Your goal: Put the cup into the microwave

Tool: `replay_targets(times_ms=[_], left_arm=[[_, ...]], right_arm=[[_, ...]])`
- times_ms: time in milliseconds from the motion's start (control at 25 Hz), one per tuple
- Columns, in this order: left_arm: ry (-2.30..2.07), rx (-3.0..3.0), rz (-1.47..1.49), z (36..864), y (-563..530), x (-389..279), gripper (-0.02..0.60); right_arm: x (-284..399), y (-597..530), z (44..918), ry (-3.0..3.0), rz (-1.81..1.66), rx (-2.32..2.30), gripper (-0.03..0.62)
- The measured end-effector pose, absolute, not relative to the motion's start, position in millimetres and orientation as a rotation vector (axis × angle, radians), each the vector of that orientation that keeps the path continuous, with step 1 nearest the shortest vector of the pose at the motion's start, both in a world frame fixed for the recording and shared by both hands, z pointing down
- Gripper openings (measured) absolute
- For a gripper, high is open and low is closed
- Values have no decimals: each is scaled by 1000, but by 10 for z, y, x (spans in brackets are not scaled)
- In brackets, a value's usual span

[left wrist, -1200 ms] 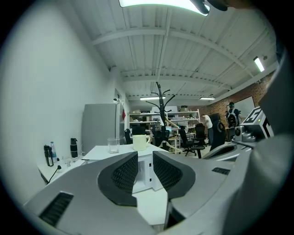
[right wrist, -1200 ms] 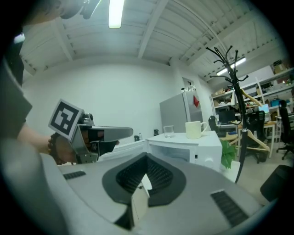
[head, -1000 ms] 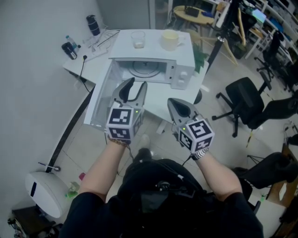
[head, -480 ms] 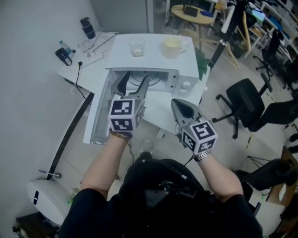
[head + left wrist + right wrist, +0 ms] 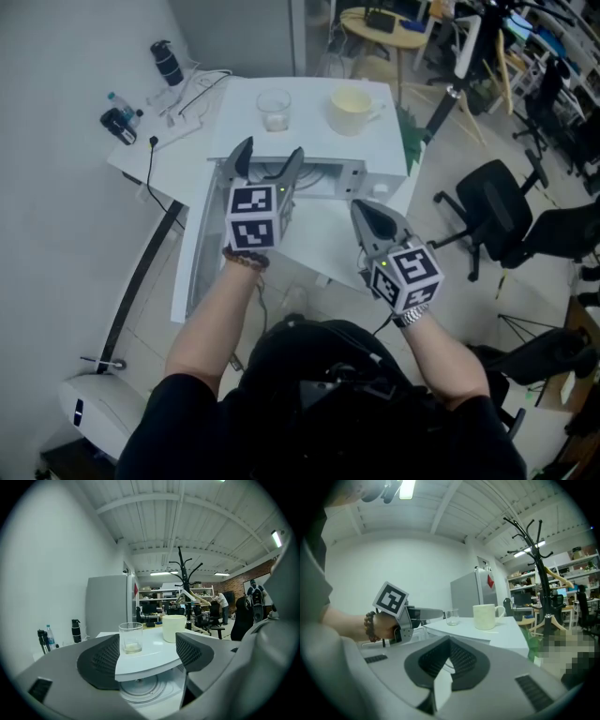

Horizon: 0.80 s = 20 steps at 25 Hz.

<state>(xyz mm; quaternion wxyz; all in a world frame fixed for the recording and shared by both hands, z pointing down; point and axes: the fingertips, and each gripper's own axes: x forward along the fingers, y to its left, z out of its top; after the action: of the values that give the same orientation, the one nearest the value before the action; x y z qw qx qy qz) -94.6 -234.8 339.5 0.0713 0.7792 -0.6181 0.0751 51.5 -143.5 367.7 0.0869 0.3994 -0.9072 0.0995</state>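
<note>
A white microwave (image 5: 370, 127) stands on a small table with its door (image 5: 193, 246) swung open to the left; its glass turntable (image 5: 140, 689) shows inside. On its top stand a cream mug (image 5: 349, 110) (image 5: 173, 628) (image 5: 485, 616) and a clear glass (image 5: 274, 108) (image 5: 131, 638) (image 5: 451, 617). My left gripper (image 5: 266, 161) (image 5: 146, 658) hovers at the oven's mouth, jaws opening with nothing between them. My right gripper (image 5: 372, 214) (image 5: 449, 663) is shut and holds nothing, lower right of the oven's front.
A desk (image 5: 178, 122) at the left carries a dark bottle (image 5: 166, 63), a water bottle (image 5: 121, 103) and cables. A black office chair (image 5: 492, 211) stands at the right, a coat stand (image 5: 184, 581) behind the microwave. A white appliance (image 5: 94, 411) sits on the floor lower left.
Both grippers moved forward toward the microwave. The left gripper's jaws spread wider and now reach the oven's opening. The right stayed shut.
</note>
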Motion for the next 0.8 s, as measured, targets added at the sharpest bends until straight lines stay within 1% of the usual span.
replay_targets(times_ms=[120,160,320,520,800], left_arm=[[-1870,2320,246,3460,-2510,-1015,370],[-1871,2314,253,3481,-2563,-1030,401],[-1861,2298,280,3548,-2779,-1068,402],[-1820,2291,321,3631,-3020,-1053,437],[-1808,2264,361,3726,-3300,-1082,447]], right_arm=[[487,-1536,3697,-2698,302,1200,12],[477,-1567,3702,-2696,304,1201,12],[423,-1677,3718,-2686,317,1197,12],[410,-1803,3735,-2672,322,1213,12],[427,-1943,3795,-2645,337,1240,12]])
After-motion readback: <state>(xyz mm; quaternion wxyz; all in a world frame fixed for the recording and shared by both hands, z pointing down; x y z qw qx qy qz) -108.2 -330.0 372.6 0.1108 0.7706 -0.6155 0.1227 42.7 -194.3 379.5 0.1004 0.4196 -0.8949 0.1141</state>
